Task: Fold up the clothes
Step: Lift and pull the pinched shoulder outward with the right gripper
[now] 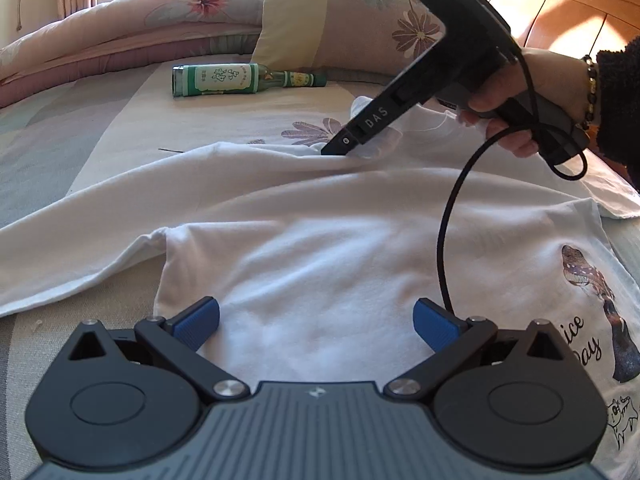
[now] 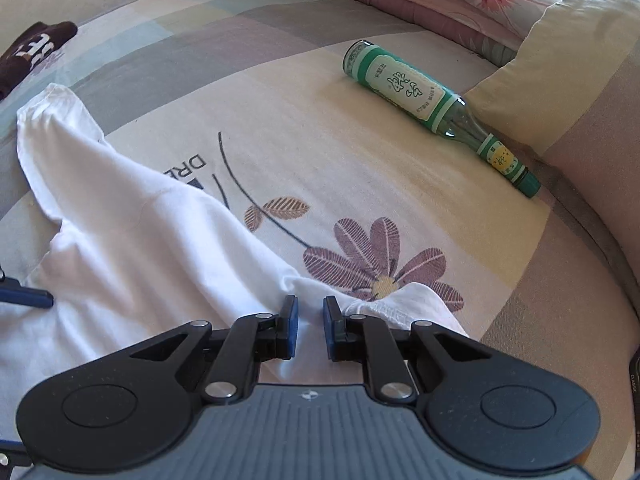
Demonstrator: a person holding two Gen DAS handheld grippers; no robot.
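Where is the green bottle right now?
The green bottle lies on its side on the bedsheet, past the white shirt, its cap end toward the pillow.

Black grippers, blue fingers (image 1: 198,322), black cable (image 1: 444,240), dark fuzzy sleeve (image 1: 620,100), beaded bracelet (image 1: 591,88)

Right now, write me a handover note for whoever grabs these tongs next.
Left tongs: open, empty, hovering over the middle of the white cotton T-shirt with the printed front.
Right tongs: nearly shut with a pinch of the shirt's far edge between the pads, near the collar; whether they bite yet is unclear.
Shirt lies spread on the patchwork floral bedsheet, one sleeve out to the side. No fold finished.
Left to do: fold the sleeves in, then fold the body.
Watch the green glass bottle with the white label lying on the sheet beyond the shirt.
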